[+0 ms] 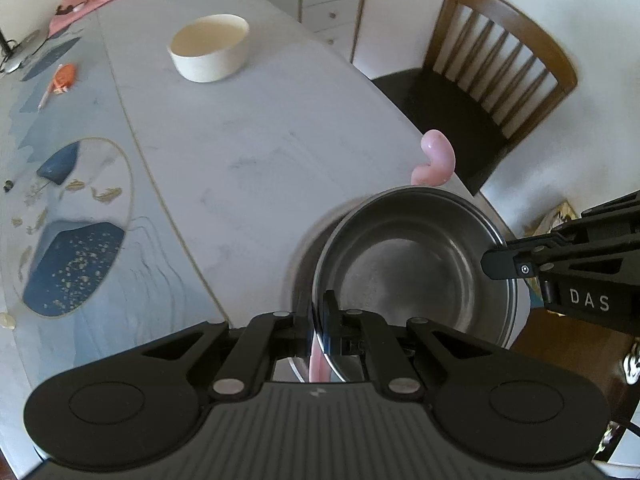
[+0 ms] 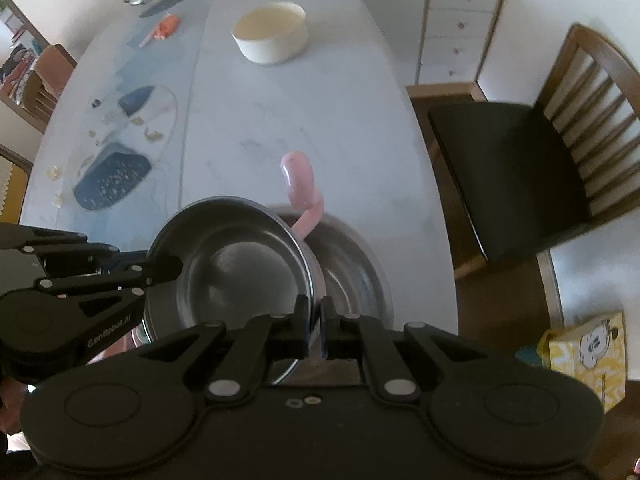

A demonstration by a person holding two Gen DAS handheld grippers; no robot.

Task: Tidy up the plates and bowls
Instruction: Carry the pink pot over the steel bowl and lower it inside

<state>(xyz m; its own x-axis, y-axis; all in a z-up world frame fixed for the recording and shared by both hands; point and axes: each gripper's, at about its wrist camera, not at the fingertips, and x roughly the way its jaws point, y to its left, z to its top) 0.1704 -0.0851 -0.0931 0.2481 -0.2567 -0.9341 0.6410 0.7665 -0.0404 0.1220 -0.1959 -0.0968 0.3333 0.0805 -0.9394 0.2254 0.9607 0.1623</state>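
A: While both tools meet at the near edge of the table (image 2: 248, 112), what does each one hold?

B: The left gripper (image 1: 319, 312) has its two fingers pressed together on the rim of the steel bowl (image 1: 412, 268), one finger inside and one outside. The right gripper (image 2: 315, 316) pinches the rim of the same steel bowl (image 2: 232, 276) on the opposite side, also with fingers closed on the thin metal wall.

A: Is the bowl resting on the table?

B: It is tilted, and under it in the right wrist view I see a second metal bowl (image 2: 352, 276), wider, sitting on the table. Whether the two bowls touch I cannot tell.

A: And the pink thing?

B: A pink curved handle (image 2: 300, 188) rises behind the steel bowl, in the left view also (image 1: 434, 158). What it belongs to is hidden.

A: Other dishes?

B: A cream bowl (image 1: 210, 48) stands upright far across the table, well apart from the metal ones. On the left part lies a patterned mat (image 1: 68, 224) in blue and gold, and farther away a small orange object (image 1: 64, 78).

A: Beside the table?

B: A wooden chair (image 1: 492, 76) with a dark seat, just beside the table edge, and a yellow box (image 2: 588, 352) on the floor.
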